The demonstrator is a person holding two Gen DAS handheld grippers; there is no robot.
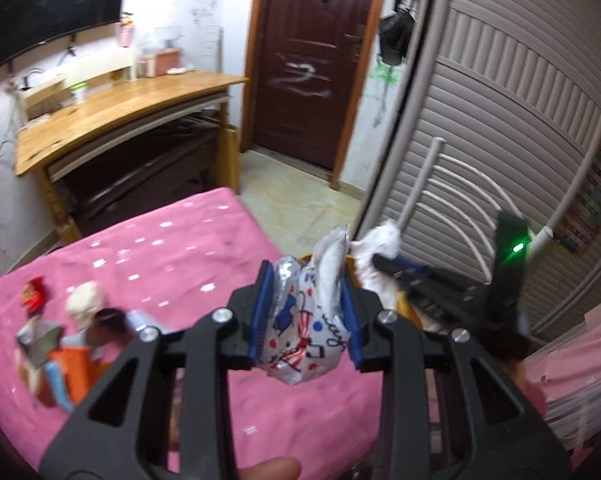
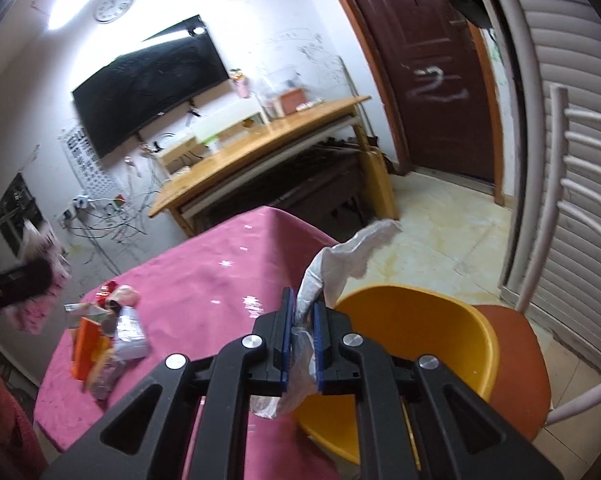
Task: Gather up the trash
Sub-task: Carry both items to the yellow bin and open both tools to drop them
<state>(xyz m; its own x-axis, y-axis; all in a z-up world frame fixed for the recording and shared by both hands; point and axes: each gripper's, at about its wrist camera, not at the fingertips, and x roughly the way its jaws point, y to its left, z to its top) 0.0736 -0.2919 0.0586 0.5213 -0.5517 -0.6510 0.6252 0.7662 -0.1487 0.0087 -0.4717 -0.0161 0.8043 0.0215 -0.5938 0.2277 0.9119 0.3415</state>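
My left gripper (image 1: 305, 280) is shut on a crumpled white snack wrapper (image 1: 306, 332) with red and blue print, held above the pink table (image 1: 172, 264). My right gripper (image 2: 303, 304) is shut on a white plastic bag (image 2: 340, 256), held over the rim of a yellow bin (image 2: 428, 320). The right gripper with its white bag (image 1: 376, 256) also shows in the left wrist view, just beyond the wrapper. A pile of trash lies on the table: an orange box (image 2: 86, 344), a silver packet (image 2: 130, 336) and a red wrapper (image 1: 32, 296).
The yellow bin rests on an orange chair seat (image 2: 516, 360) with a white metal backrest (image 2: 548, 184). A wooden desk (image 2: 260, 148) stands beyond the table, under a wall TV (image 2: 148, 80). A brown door (image 2: 432, 60) and ribbed wardrobe (image 1: 500, 112) stand at right.
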